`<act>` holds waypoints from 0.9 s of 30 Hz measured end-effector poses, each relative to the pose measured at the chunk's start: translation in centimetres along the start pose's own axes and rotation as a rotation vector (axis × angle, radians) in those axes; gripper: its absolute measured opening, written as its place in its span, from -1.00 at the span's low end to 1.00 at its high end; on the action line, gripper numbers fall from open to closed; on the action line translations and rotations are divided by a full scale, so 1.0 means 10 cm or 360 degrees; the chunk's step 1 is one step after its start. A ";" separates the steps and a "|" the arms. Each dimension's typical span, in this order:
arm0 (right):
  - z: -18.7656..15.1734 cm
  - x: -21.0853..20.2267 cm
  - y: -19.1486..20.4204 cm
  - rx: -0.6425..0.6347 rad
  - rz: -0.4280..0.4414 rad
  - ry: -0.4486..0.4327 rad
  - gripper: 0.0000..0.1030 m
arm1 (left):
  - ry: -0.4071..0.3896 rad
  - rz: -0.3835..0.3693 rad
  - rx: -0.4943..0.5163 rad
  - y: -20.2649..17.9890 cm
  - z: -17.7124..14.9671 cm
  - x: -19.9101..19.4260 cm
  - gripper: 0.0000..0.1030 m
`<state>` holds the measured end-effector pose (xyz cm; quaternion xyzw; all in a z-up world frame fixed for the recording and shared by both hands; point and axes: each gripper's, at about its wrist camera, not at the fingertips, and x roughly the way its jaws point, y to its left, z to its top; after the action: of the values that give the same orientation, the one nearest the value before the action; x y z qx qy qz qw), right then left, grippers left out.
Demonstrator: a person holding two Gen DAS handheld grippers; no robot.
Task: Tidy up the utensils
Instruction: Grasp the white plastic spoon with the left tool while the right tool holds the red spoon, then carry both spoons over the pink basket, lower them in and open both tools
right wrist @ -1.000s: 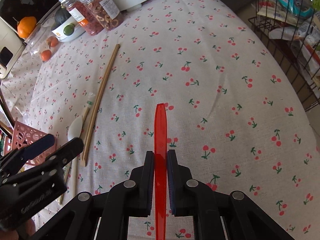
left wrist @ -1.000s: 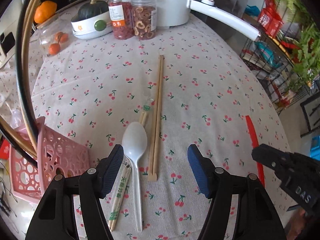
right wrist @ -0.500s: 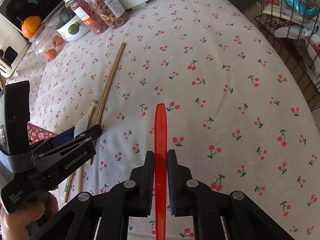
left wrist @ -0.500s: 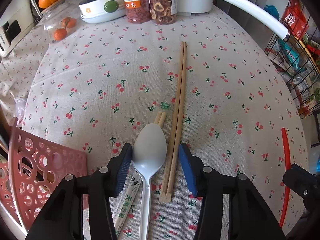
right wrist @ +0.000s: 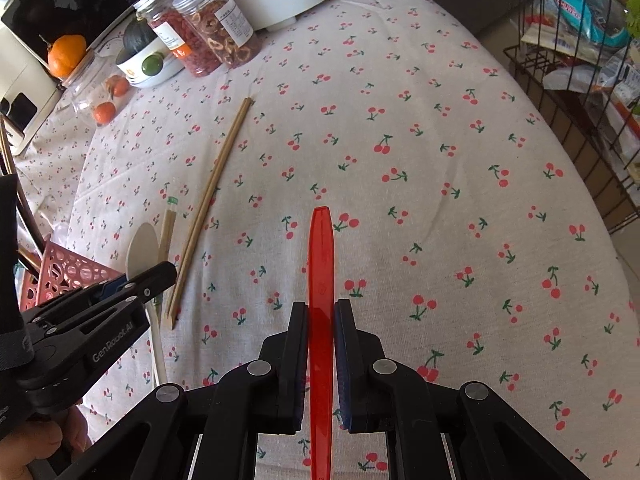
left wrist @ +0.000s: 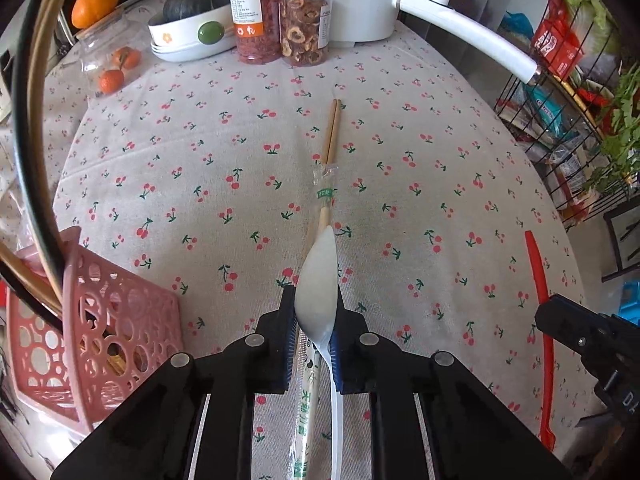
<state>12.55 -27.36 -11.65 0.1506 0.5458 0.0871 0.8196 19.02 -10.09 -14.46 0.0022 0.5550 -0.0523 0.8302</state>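
Your left gripper (left wrist: 313,322) has its jaws closing round the white plastic spoon (left wrist: 316,280). The spoon sits between the pads at the neck, just below the bowl; the blue pads appear to touch its edges, so count it as gripped. The wrapped pair of disposable chopsticks (left wrist: 308,392) runs under the same gap, just left of the spoon handle, so it may be caught in the same pinch; you cannot tell from the left wrist view.

Your right gripper (right wrist: 320,320) is clenched on the flat red plastic utensil (right wrist: 320,272). Its tip points away from you, over the middle of the worktop (right wrist: 440,160).

Key relation: the spoon's long axis runs straight along the left jaws, bowl forward and handle back towards you. The pink perforated plastic basket (left wrist: 120,320) stands at the near left edge of the worktop, just beside the left gripper. The left hand is much the nearer to it. The coming move likely calls for a lift and a swing left.

Count:
- white spoon: one
- wrapped chopstick pair: one
- bare wooden chopsticks (left wrist: 332,132): one pair, lying side by side beyond the spoon, long axis roughly parallel to it
- red utensil: one
- pink basket: one, with some sticks already standing in it

Risk, as a judgement: the wrapper may lift along with the spoon.
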 end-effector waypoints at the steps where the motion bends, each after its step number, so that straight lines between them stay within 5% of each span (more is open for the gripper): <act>1: 0.00 -0.02 0.01 -0.0002 0.0000 -0.0007 -0.80 | -0.0009 -0.0028 -0.0005 0.01 -0.01 -0.05 -0.71; 5: -0.02 -0.09 0.05 -0.0016 0.0002 -0.0037 -0.80 | -0.0061 -0.0118 0.0024 0.01 -0.08 -0.23 -0.71; 9: -0.03 -0.10 0.05 -0.0002 0.0000 -0.0037 -0.80 | 0.0061 -0.0204 0.0026 0.00 -0.13 -0.17 -0.69; 18: -0.02 -0.06 0.04 -0.0008 -0.0010 -0.0018 -0.80 | 0.0138 -0.0117 0.0020 0.05 -0.05 0.05 -0.69; 22: -0.01 -0.04 0.02 -0.0007 -0.0013 -0.0011 -0.80 | 0.0130 -0.0205 0.0026 -0.01 -0.02 0.03 -0.68; 25: 0.01 -0.04 0.00 0.0006 -0.0016 -0.0011 -0.79 | 0.0169 -0.0204 0.0117 -0.18 -0.04 0.04 -0.32; 27: 0.00 -0.04 -0.01 0.0011 -0.0016 -0.0010 -0.79 | 0.0181 -0.0206 0.0151 -0.27 -0.06 0.06 -0.26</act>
<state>12.45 -27.58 -11.37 0.1509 0.5444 0.0807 0.8212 18.46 -12.77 -15.13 0.0086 0.5972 -0.1317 0.7912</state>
